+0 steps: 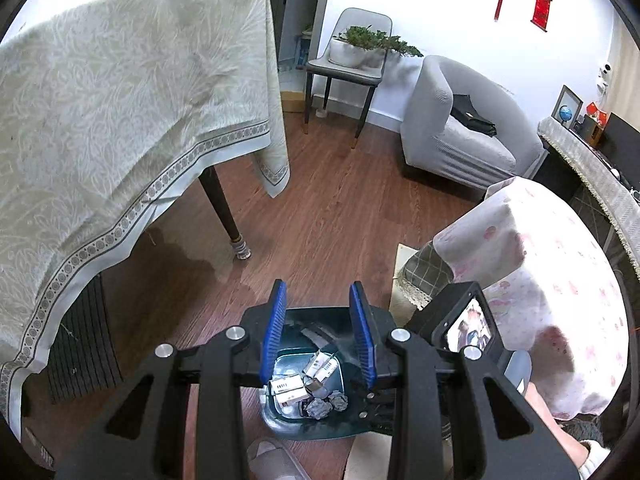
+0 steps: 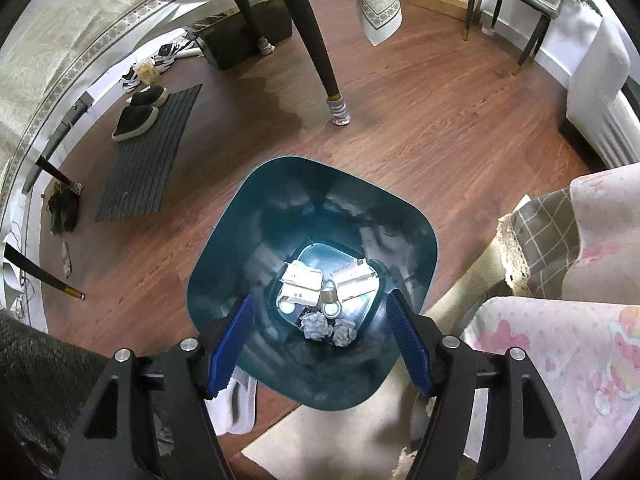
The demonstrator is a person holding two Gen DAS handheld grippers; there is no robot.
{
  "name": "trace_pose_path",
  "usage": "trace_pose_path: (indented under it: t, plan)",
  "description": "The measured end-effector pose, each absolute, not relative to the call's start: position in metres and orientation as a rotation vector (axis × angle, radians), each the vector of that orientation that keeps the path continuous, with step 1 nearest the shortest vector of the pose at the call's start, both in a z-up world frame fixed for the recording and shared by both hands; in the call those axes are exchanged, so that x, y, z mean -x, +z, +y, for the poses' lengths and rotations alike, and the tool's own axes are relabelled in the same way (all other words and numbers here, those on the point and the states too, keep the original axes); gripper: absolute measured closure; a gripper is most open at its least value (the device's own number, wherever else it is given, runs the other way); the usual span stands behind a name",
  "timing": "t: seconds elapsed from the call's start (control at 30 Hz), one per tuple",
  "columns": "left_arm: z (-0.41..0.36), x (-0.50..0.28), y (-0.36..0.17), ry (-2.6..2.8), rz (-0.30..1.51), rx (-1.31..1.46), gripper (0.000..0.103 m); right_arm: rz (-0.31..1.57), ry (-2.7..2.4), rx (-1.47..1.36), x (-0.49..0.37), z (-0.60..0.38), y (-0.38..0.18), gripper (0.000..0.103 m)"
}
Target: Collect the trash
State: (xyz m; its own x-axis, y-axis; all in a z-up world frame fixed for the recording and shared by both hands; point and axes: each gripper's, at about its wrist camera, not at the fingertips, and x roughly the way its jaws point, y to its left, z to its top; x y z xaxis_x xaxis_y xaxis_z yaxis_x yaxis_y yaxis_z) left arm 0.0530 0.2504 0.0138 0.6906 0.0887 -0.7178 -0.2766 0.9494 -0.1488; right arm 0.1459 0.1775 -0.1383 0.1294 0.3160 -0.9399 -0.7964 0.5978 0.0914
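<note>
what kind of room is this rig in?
Most likely a home living/dining room: a cloth-covered table on wood flooring, a grey armchair, and slippers on a floor mat. Both open grippers hang over a teal trash bin.

The left gripper (image 1: pixel 320 332) points steeply downward, its blue fingers (image 1: pixel 275 332) spread apart with nothing between them. The right gripper (image 2: pixel 320 344) also faces down, fingers (image 2: pixel 408 344) splayed wide, empty.

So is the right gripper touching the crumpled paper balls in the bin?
Apart. In the right wrist view the right gripper is open above the teal trash bin, nothing between its fingers; the crumpled paper balls lie on the bin's bottom.
</note>
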Motion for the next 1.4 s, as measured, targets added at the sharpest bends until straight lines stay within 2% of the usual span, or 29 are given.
trace_pose_path:
  t: [0.23,0.33,0.53,0.6,0.63,0.73,0.9,1.07,1.4]
  plan:
    - [0.232,-0.056,0.034,0.188,0.753,0.243,0.069,1.102,0.851,0.47,-0.144,0.157,-0.097,0.033]
    - [0.222,-0.055,0.041,0.177,0.741,0.218,0.065,1.049,0.839,0.439,-0.143,0.142,-0.071,0.033]
    - [0.209,-0.051,0.057,0.184,0.702,0.178,0.047,0.94,0.796,0.37,-0.139,0.106,-0.017,0.033]
    - [0.205,-0.049,0.061,0.185,0.681,0.187,0.032,0.896,0.771,0.367,-0.138,0.094,-0.001,0.031]
    - [0.202,-0.046,0.063,0.185,0.671,0.191,0.029,0.871,0.756,0.353,-0.138,0.087,0.009,0.028]
    - [0.192,-0.041,0.067,0.183,0.659,0.168,0.024,0.82,0.714,0.322,-0.137,0.067,0.032,0.023]
    - [0.173,-0.026,0.079,0.189,0.609,0.135,0.01,0.737,0.645,0.268,-0.131,0.03,0.069,0.016]
    - [0.158,-0.011,0.088,0.193,0.572,0.106,0.008,0.659,0.565,0.198,-0.116,-0.017,0.097,0.007]
    - [0.127,0.019,0.093,0.219,0.52,0.066,0.004,0.552,0.398,0.106,-0.066,-0.126,0.117,0.004]
